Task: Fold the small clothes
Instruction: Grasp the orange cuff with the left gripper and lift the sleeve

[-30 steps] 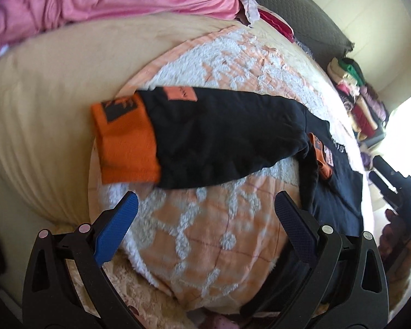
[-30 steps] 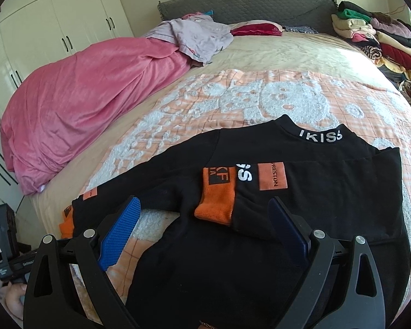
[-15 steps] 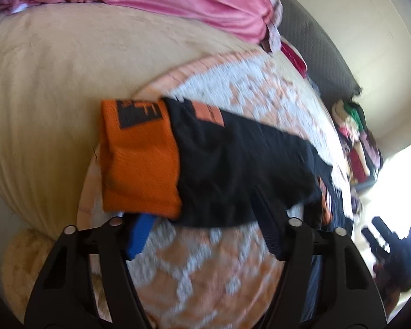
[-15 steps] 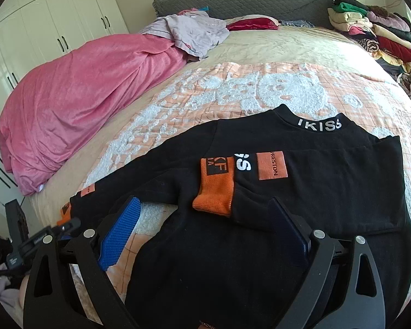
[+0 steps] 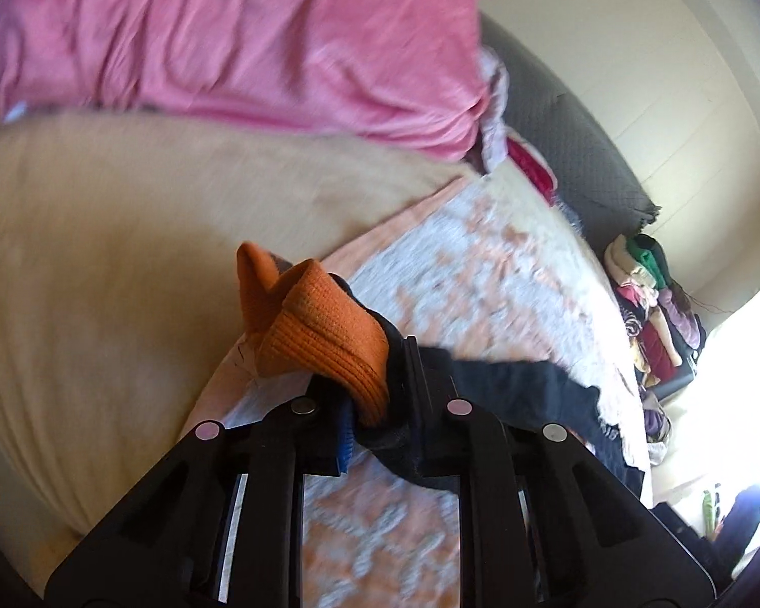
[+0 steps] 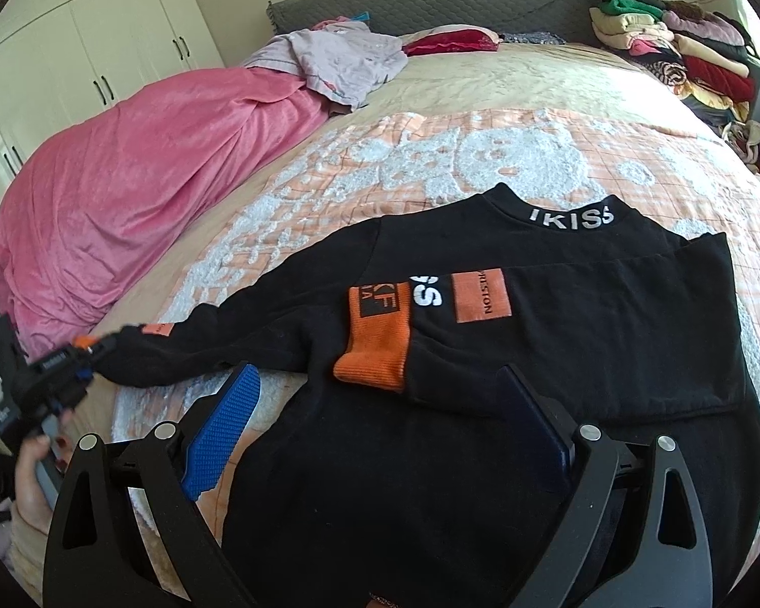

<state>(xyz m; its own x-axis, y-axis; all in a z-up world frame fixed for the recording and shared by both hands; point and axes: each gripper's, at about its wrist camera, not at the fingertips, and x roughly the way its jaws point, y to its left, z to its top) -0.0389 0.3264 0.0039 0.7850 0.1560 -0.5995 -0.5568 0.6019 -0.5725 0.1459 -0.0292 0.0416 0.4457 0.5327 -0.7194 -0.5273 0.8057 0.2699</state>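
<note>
My left gripper (image 5: 375, 405) is clamped on the orange cuff (image 5: 319, 334) at centre frame, its sleeve (image 6: 258, 334) running right toward the black sweatshirt (image 6: 532, 354) beneath my wide-open, empty right gripper (image 6: 380, 425).

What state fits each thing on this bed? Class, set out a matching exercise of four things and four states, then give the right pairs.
Things:
1. left gripper
2. right gripper
3. folded sleeve cuff
4. pink duvet

States:
A. open, hovering over the black sweatshirt
B. bunched along the bed's edge
C. shut on the outstretched sleeve's orange cuff
D. lying flat across the chest

Pairs: 1-C, 2-A, 3-D, 4-B
</note>
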